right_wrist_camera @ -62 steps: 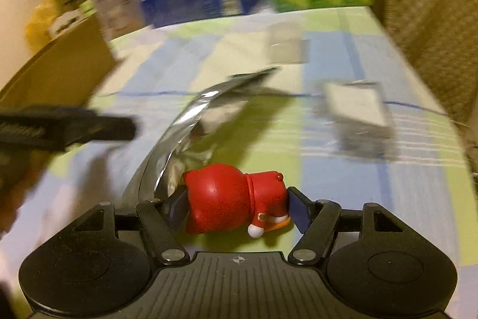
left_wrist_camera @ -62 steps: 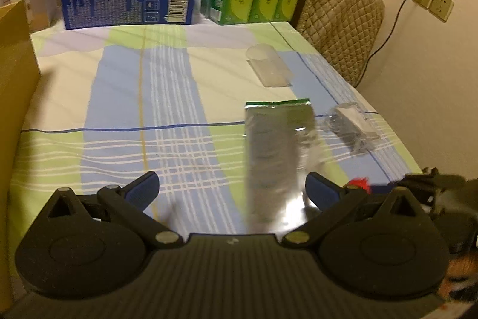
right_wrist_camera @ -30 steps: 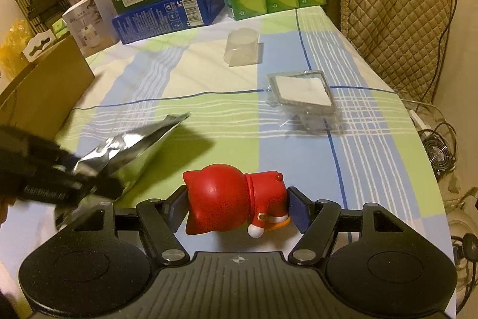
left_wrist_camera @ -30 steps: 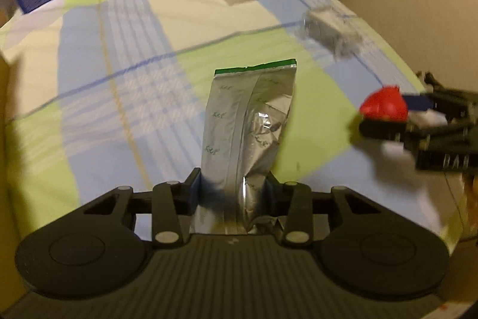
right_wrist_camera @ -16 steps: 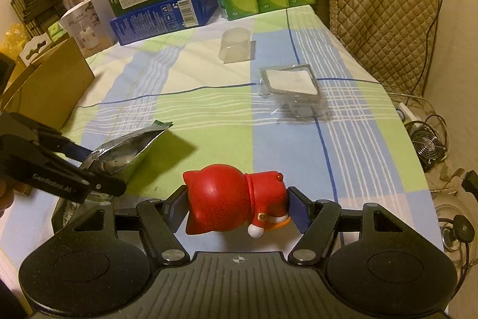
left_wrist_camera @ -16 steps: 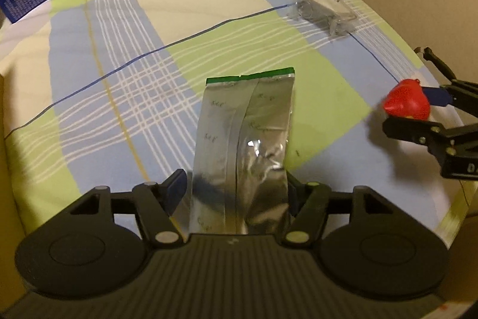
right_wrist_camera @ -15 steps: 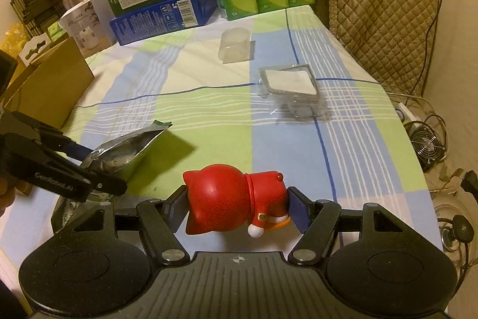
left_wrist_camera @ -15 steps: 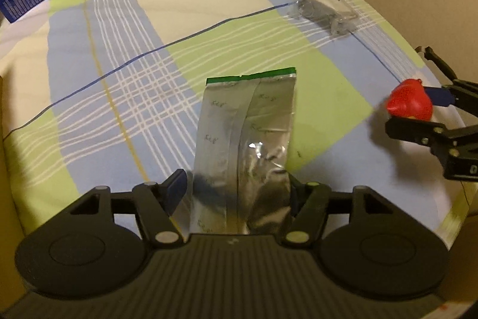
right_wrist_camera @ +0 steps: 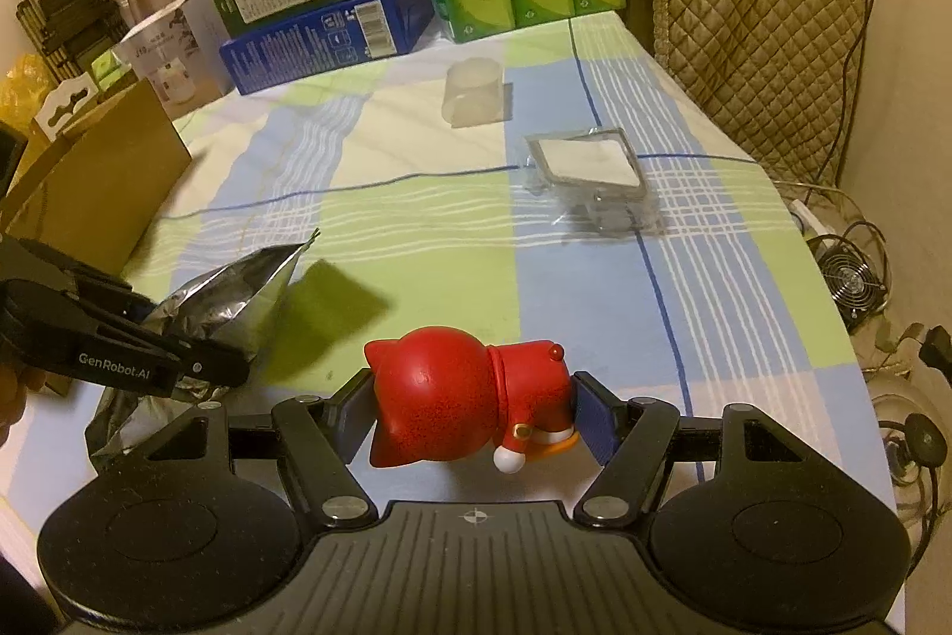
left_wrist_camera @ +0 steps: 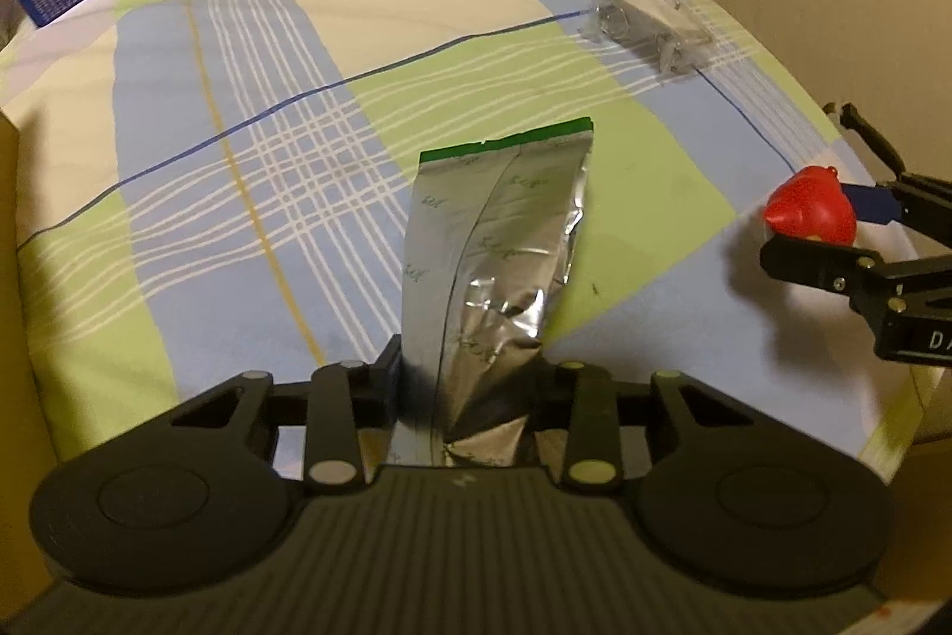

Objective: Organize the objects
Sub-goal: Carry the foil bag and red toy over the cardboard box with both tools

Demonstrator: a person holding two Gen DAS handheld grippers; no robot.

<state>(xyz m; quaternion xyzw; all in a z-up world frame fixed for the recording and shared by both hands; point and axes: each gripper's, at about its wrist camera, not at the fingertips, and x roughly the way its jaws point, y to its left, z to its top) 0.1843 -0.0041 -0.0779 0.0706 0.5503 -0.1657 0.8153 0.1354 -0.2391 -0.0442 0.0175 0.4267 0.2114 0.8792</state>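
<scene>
We are midway: our left hand-held gripper (left_wrist_camera: 470,385) is closing its jaws on the foil pouch (left_wrist_camera: 497,242), our right hand-held gripper (right_wrist_camera: 473,415) clamps the red figurine (right_wrist_camera: 464,397), while the clear cup (right_wrist_camera: 476,99) and plastic package (right_wrist_camera: 589,177) lie well ahead on the surface (right_wrist_camera: 416,194), neither yet collected.

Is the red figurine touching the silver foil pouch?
Apart. In the left wrist view, the red figurine sits well to the right of the silver foil pouch, with bare tablecloth between them.
</scene>
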